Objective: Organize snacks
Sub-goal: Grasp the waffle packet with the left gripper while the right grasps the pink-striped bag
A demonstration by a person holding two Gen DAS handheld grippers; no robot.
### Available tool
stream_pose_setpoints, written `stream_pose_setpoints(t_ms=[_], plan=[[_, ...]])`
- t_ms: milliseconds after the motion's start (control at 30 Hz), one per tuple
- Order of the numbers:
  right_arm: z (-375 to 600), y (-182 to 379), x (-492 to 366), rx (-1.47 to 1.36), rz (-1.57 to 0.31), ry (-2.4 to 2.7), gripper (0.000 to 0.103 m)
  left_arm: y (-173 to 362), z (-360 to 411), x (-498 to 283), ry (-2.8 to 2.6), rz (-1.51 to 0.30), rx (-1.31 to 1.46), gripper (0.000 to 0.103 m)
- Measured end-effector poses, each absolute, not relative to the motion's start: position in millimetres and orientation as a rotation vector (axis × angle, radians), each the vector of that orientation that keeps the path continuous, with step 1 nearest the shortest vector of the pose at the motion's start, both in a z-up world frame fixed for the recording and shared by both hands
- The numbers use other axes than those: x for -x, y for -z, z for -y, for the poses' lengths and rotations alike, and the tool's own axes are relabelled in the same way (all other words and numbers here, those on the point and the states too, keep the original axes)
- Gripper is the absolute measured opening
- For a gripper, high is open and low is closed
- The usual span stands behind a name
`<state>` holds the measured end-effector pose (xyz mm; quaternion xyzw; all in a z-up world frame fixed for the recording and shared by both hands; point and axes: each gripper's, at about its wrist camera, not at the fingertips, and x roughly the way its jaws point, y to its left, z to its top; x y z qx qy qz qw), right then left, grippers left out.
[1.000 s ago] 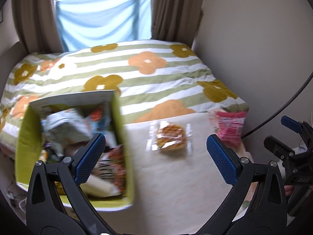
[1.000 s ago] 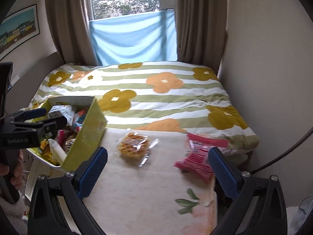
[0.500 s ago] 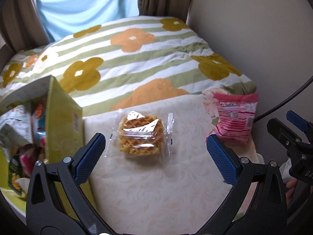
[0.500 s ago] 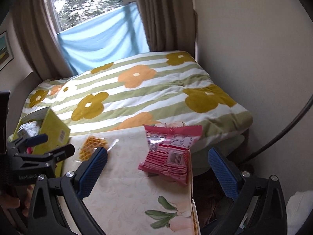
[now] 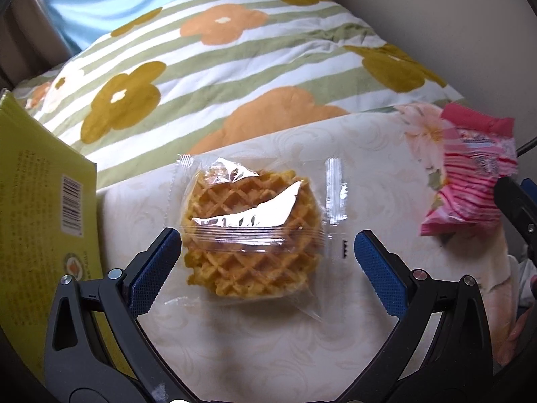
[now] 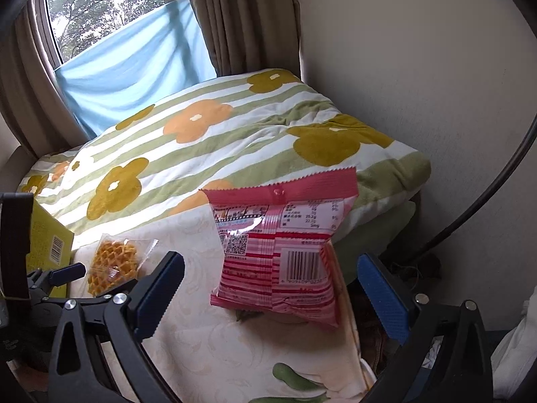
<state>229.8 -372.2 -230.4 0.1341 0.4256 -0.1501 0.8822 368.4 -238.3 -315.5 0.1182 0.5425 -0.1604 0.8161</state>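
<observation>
left tongs [image 5: 266, 262] moved onto waffle pack [image 5: 250, 231] | right tongs [image 6: 270, 288] at pink bag [image 6: 278, 252]

I see a golden-orange, grid-patterned waffle [image 5: 250, 235] in clear wrap on my cream, faintly scrolled tablecloth [image 5: 268, 346]. The snack bag [image 6: 282, 252] is pink with red stripes (barcode panel white). Behind lies a green-and-white striped quilt [image 6: 235, 141] with orange and mustard flowers.
</observation>
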Motion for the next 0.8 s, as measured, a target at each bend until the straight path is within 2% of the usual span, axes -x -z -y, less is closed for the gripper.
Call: stream_pose_setpoints(t_ms=[267,433,467,500,567,800], plan=[[369.0,242.4,-240.4,-0.267,-0.898,0.333,0.102,330.7,231.8,-379.2,0.339,-1.175,-0.288,0.103],[368.4,246.9,-245.4,-0.247,-0.908,0.353,0.102,328.6,233.7,-378.4,0.350,-1.171,-0.300,0.099],[367.9,247.6,-245.9,-0.244,-0.910,0.357,0.102,327.6,233.9,-377.6,0.355,-1.168,-0.302,0.094],[368.0,248.4,-246.7,-0.240,-0.912,0.362,0.102,326.3,234.6,-376.7,0.363,-1.164,-0.301,0.084],[368.1,249.8,-247.7,-0.235,-0.913,0.369,0.102,321.5,237.1,-373.0,0.374,-1.143,-0.316,0.076],[366.9,255.5,-251.8,-0.227,-0.927,0.392,0.102,318.0,238.7,-369.5,0.390,-1.126,-0.349,0.066]])
